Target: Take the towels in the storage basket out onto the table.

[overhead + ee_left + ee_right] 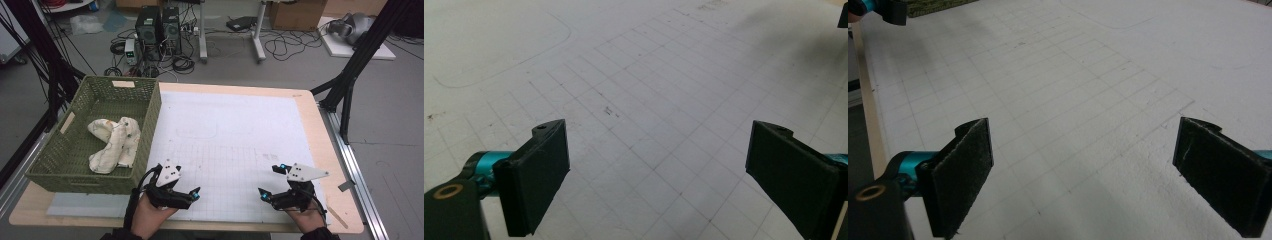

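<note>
Cloth (114, 144), cream, crumpled, lies inside green woven basket (150, 120) at table's left edge, about 11 o'clock from left gripper (186, 187) and well apart from it; basket wall stands between. Long axis of cloth runs roughly 1 to 7 o'clock. Left gripper nearer; right gripper (272, 181) far off at 3 o'clock side, over white gridded mat (235, 130). Both grippers spread wide, nothing between jaws, hovering near table's front edge. Count: 1 cloth, 1 basket, 2 grippers. Likely next: left reaches up over basket rim.
</note>
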`<state>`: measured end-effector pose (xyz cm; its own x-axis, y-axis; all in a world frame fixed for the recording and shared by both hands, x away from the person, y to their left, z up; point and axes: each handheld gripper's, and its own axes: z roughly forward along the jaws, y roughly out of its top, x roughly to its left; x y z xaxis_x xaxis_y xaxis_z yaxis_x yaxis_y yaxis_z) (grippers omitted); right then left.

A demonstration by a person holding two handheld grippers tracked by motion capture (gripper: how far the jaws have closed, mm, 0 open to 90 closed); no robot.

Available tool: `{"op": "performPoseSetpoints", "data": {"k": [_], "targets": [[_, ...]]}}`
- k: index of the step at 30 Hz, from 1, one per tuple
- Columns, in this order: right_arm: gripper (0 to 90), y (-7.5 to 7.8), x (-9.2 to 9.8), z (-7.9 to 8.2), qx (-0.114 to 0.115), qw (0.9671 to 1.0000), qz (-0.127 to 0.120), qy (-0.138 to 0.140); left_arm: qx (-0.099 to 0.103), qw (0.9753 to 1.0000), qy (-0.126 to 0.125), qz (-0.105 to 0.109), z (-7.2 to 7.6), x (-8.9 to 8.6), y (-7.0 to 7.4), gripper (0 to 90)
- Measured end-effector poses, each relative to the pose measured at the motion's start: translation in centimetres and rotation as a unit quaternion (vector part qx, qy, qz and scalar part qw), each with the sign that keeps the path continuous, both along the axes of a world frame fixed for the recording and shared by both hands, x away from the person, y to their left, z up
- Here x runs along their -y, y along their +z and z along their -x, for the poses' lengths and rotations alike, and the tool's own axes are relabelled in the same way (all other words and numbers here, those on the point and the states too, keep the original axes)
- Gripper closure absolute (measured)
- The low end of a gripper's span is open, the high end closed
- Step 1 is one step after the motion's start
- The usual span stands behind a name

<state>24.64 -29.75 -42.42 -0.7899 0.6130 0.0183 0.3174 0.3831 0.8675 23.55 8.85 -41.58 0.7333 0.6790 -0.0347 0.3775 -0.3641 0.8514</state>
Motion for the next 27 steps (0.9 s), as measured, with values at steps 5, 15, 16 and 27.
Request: {"op": "performPoseSetpoints", "data": {"k": [5,15,16,27], "targets": [[8.3,-0.02,-0.02,0.01,-0.002,1.0000,0.000,0.001,-0.003,0.9999,-0.010,0.010,0.02,0.08,0.09,11.8],[8.3,-0.01,-0.07,0.03,0.000,1.0000,0.000,0.001,-0.005,0.9998,-0.012,0.011,0.00,0.04,0.13,12.1],[8.3,-0.02,-0.07,0.00,0.001,1.0000,0.000,0.002,-0.004,0.9999,-0.012,0.008,-0.01,0.06,0.12,12.1],[8.3,-0.03,-0.07,-0.02,0.003,1.0000,0.002,0.004,-0.009,0.9995,-0.025,0.019,0.08,0.30,0.40,13.7]]}}
